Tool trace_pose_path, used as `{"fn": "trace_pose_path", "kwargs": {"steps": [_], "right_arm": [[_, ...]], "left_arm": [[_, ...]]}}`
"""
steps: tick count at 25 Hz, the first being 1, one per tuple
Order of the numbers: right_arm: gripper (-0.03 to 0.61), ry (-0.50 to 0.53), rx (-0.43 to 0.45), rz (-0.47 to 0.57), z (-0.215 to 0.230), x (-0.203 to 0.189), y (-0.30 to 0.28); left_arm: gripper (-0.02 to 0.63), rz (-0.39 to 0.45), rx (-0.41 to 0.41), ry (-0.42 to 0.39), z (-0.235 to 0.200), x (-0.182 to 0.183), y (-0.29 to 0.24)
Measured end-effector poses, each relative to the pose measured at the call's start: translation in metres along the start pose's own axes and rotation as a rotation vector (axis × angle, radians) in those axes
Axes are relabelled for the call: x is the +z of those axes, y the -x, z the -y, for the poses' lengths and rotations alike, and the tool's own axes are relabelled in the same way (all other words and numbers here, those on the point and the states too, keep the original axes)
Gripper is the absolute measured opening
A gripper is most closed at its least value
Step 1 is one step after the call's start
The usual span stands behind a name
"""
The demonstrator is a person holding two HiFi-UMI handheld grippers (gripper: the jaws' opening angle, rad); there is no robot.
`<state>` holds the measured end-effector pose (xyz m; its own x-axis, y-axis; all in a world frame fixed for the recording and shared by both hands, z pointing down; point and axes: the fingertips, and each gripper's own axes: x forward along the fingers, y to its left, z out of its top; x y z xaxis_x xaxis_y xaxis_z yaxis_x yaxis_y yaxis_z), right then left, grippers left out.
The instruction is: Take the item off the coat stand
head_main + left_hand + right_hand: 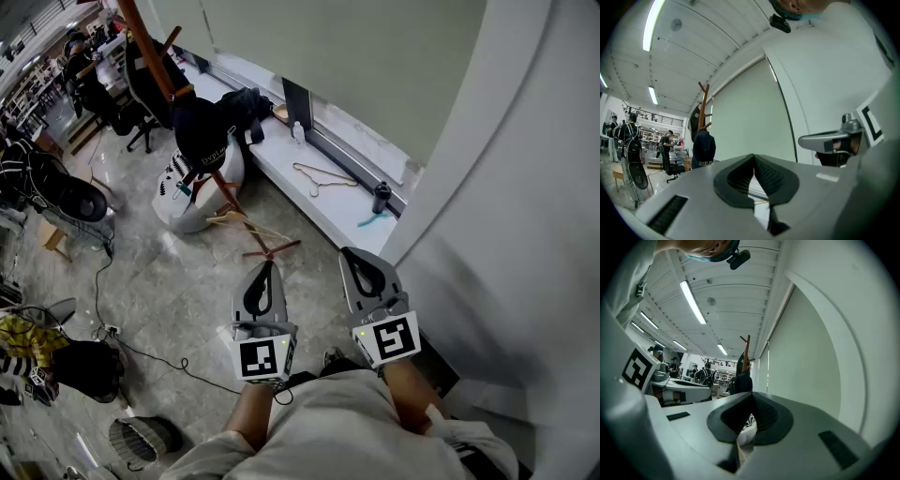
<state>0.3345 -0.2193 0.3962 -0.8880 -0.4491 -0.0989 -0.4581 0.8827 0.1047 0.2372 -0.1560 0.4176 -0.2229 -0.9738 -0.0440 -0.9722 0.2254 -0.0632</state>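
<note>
Dark cap [200, 131] hangs on the wooden coat stand [150, 52], upper left, well apart from both grippers; left gripper [266, 272] low centre, jaws closed together, nothing held; right gripper [352, 259] just beside it, jaws likewise closed, empty; wire hanger [323, 176] lies on white ledge [281, 164] beyond.

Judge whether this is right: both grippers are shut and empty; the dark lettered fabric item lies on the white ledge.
One error: the head view shows the dark lettered fabric item hanging on the reddish-brown wooden coat stand, not lying on the white ledge. The left gripper and right gripper are shut and empty.
</note>
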Motion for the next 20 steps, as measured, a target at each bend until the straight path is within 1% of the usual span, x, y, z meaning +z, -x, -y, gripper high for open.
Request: {"fn": "trace_pose_path", "kwargs": {"steps": [5,9,12,16,20], "right_arm": [[0.005,0.012,0.009,0.015,0.007,-0.002,-0.001],[0.005,-0.023,0.045,0.004,0.006,-0.01,-0.003],[0.005,-0.037,0.079,-0.003,0.005,-0.019,-0.005],[0.005,-0.065,0.118,-0.002,-0.002,-0.023,-0.016],[0.005,-0.062,0.145,-0.009,-0.013,-0.029,-0.033]], "left_arm": [[0.011,-0.025,0.021,0.004,0.001,-0.002,-0.002],[0.011,-0.027,0.029,-0.01,0.005,-0.006,-0.004],[0.011,-0.06,0.038,-0.024,0.007,-0.017,-0.002],[0.011,-0.087,0.072,-0.015,-0.002,-0.021,0.001],[0.011,-0.095,0.087,-0.016,-0.017,-0.029,0.002]]}}
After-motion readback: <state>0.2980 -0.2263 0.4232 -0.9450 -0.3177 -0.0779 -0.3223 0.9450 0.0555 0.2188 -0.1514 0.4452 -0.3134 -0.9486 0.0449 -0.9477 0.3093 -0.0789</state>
